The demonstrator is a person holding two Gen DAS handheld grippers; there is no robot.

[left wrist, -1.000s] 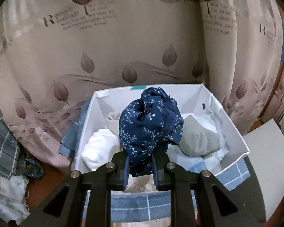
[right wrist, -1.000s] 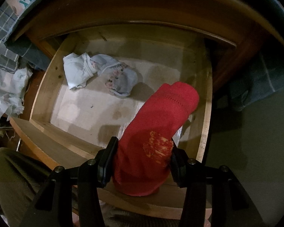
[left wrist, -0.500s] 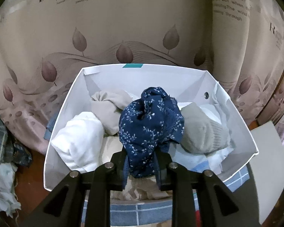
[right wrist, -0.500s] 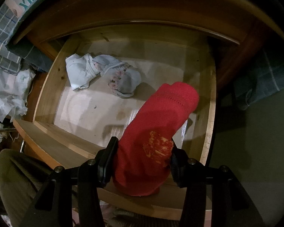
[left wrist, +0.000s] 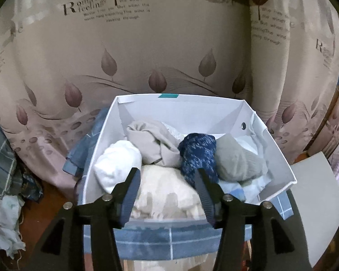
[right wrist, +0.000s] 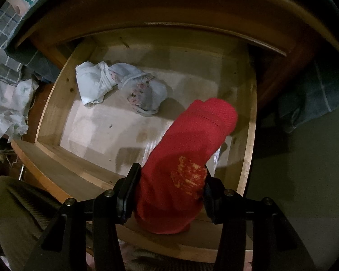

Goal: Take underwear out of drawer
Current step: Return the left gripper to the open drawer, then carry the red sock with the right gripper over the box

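Note:
In the left wrist view my left gripper hangs over the white box with its jaws opening. The navy floral underwear lies blurred among the clothes in the box, just past the right fingertip; nothing sits between the pads. In the right wrist view my right gripper is shut on a red knitted garment held above the open wooden drawer. A pale blue and white bundle of underwear lies on the drawer floor at the back left.
The box also holds white, beige, grey and cream garments, and rests on blue checked cloth. A leaf-print curtain hangs behind. Crumpled cloth lies left of the drawer.
My left gripper opened and the navy underwear dropped from it into the box. The right gripper and its red garment stayed as they were.

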